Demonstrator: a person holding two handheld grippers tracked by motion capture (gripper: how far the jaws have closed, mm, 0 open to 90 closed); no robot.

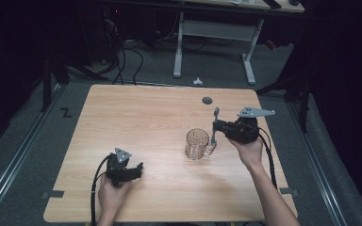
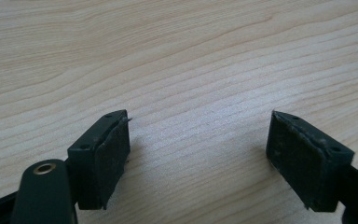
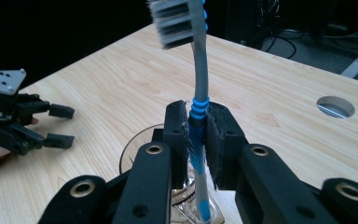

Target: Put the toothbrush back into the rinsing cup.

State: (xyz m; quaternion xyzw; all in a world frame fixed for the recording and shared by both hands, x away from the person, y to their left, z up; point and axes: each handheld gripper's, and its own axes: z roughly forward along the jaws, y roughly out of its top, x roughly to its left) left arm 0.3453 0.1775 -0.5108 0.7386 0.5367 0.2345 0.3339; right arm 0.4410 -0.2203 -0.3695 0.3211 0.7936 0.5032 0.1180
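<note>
Grey and blue plastic, the toothbrush [image 3: 198, 116] stands upright between the pads of the right gripper [image 3: 196, 140], which is clamped on the blue ribbed stretch of the handle. Its bristled head is at the top, and its lower end points down toward the glass mug [image 1: 197, 143] just below. Gripping the handle at mid-length keeps the brush vertical and leaves the tail free — my reading is that it is being steered into the mug's mouth, or lifted out of it (the pictures alone do not say which). In the high view the brush [image 1: 214, 126] sits at the mug's right edge, above its handle side, with the right gripper [image 1: 215, 128] level beside it.

The mug stands upright on the wooden table [image 1: 136, 117], right of centre, so the brush has a steady target. The left gripper [image 2: 198, 154] rests low over bare wood near the table's front left, its jaws wide apart with nothing between them — parked out of the way, I judge. In the high view it [image 1: 139, 168] lies well apart from the mug. A round cable hole [image 1: 207, 100] sits farther back.

No brand, label or writing can be read on the brush, mug or grippers.
</note>
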